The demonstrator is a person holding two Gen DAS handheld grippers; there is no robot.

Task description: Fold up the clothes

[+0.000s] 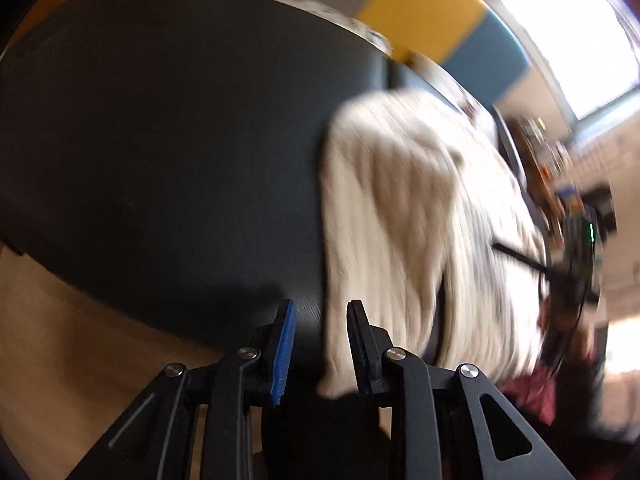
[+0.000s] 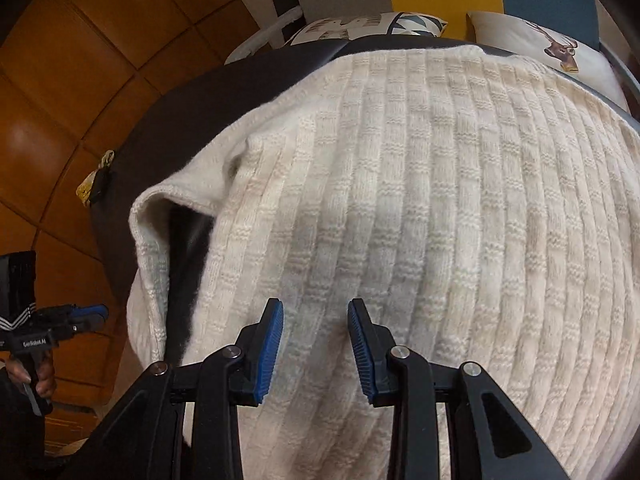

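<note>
- Cream knitted sweater [image 2: 420,208]: we find it spread over a dark table [image 2: 132,152], ribbed and block-patterned, with one edge turned up at the left so that the smooth inner face and a dark hollow under the fold show.
- Right hand-held gripper [image 2: 315,344]: we see it over the near part of the sweater, pointing steeply down. Its blue-padded jaws stand apart with knit showing in the gap; the pads press on nothing we can see.
- Left hand-held gripper [image 1: 321,346]: in its own blurred view the jaws are spread. A lower corner of the sweater [image 1: 400,216] shows in the gap and lies against the right-hand jaw; whether it sits between the pads or below them we cannot tell. Most of the garment lies ahead and to the right, with bare table [image 1: 160,120] to the left.
- The same left hand-held gripper [image 2: 90,318] appears at the left edge of the right wrist view, held in a hand [image 2: 42,376] beside the table, apart from the sweater.
- Two printed cushions [image 2: 372,24] lie beyond the table's far edge.
- Wooden floor [image 2: 60,80] shows to the left.
</note>
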